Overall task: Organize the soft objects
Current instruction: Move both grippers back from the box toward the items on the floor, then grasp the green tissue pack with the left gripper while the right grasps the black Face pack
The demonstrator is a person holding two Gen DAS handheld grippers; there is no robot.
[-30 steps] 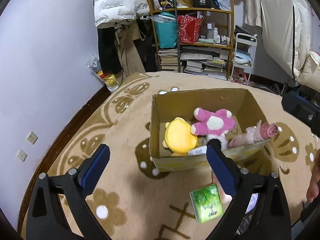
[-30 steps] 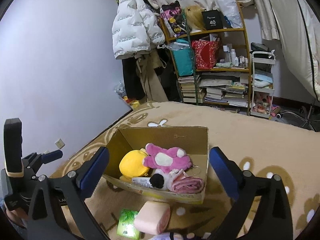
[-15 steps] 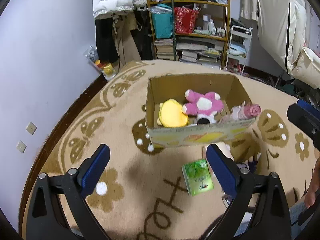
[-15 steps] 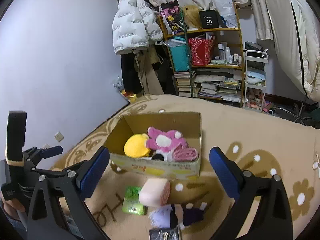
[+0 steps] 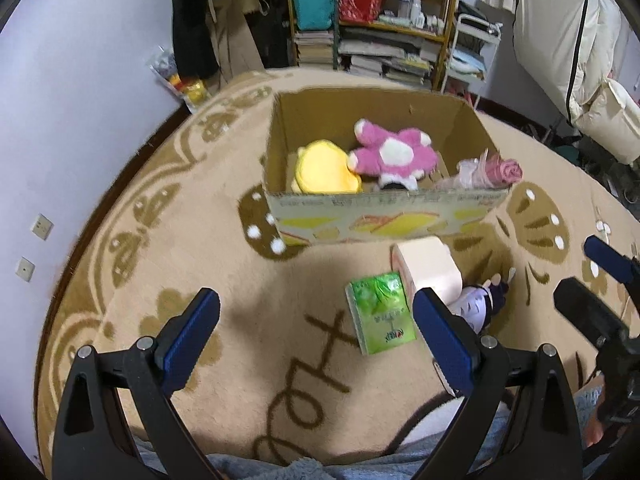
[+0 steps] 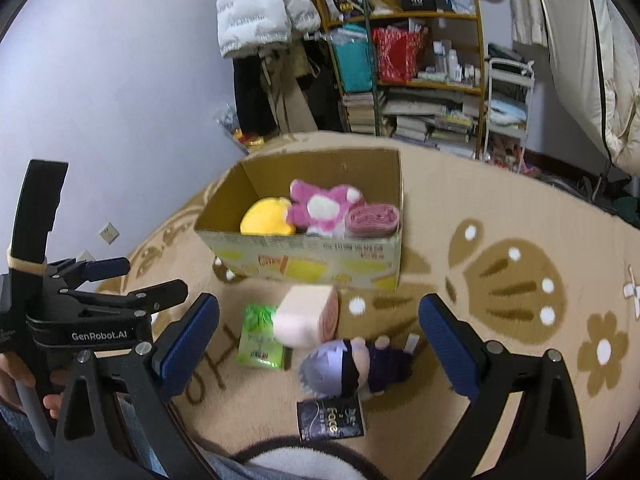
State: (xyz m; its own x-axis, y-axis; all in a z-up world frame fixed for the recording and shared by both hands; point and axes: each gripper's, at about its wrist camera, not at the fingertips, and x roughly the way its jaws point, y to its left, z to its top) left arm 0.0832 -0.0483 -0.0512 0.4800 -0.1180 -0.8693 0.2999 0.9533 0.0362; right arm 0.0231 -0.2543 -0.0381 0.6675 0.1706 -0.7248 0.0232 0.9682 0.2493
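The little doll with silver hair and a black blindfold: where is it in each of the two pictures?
Left wrist view: the doll lies right of centre, half hidden behind the right tong finger.
Right wrist view: the doll lies low, centre.
Shared landmark: the pink roll beside it.

In the left wrist view, the grey-haired doll (image 5: 478,306) is largely hidden behind the left gripper's right finger (image 5: 444,338).
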